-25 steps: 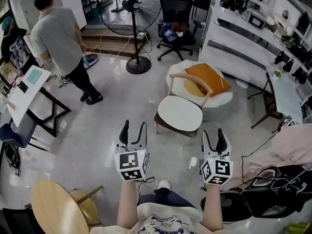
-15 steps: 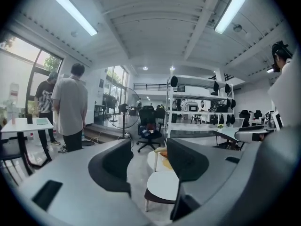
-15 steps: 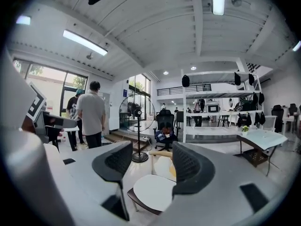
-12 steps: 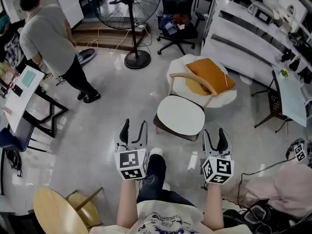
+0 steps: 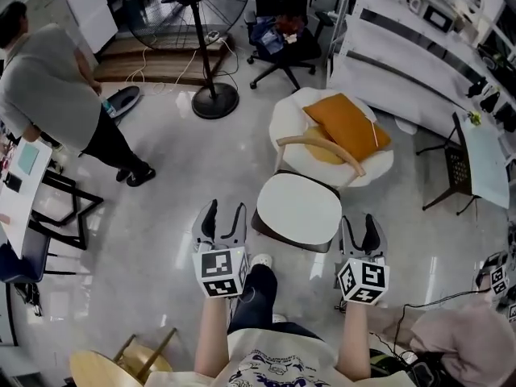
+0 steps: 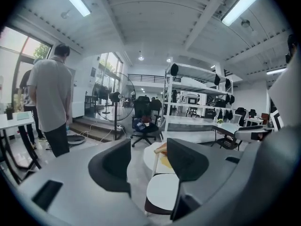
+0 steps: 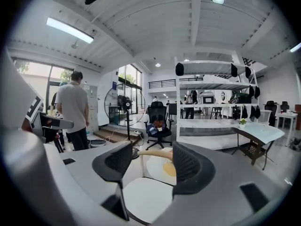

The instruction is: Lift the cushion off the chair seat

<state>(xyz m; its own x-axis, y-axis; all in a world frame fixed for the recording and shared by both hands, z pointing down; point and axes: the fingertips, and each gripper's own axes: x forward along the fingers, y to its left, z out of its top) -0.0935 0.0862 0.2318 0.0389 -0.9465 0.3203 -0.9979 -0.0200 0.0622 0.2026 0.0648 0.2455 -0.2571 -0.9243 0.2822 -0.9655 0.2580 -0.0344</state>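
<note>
Grey floor (image 5: pixel 161 216), with a standing person (image 5: pixel 48 87) at its left edge. Near the middle of the floor stands a chair (image 5: pixel 298 208) with a white seat and a curved wooden backrest. A round white pad (image 5: pixel 375 164) lies just behind the backrest. The orange cushion (image 5: pixel 347 123) rests on this pad, apart from the chair seat. The left gripper (image 5: pixel 225 212) and right gripper (image 5: pixel 359 222) flank the seat's near edge, each with jaws wide apart and empty.

Pedestal fan (image 5: pixel 197 24), black office chair (image 5: pixel 297 48), person in grey shirt (image 5: pixel 48 87), white shelving (image 5: pixel 403 47)
</note>
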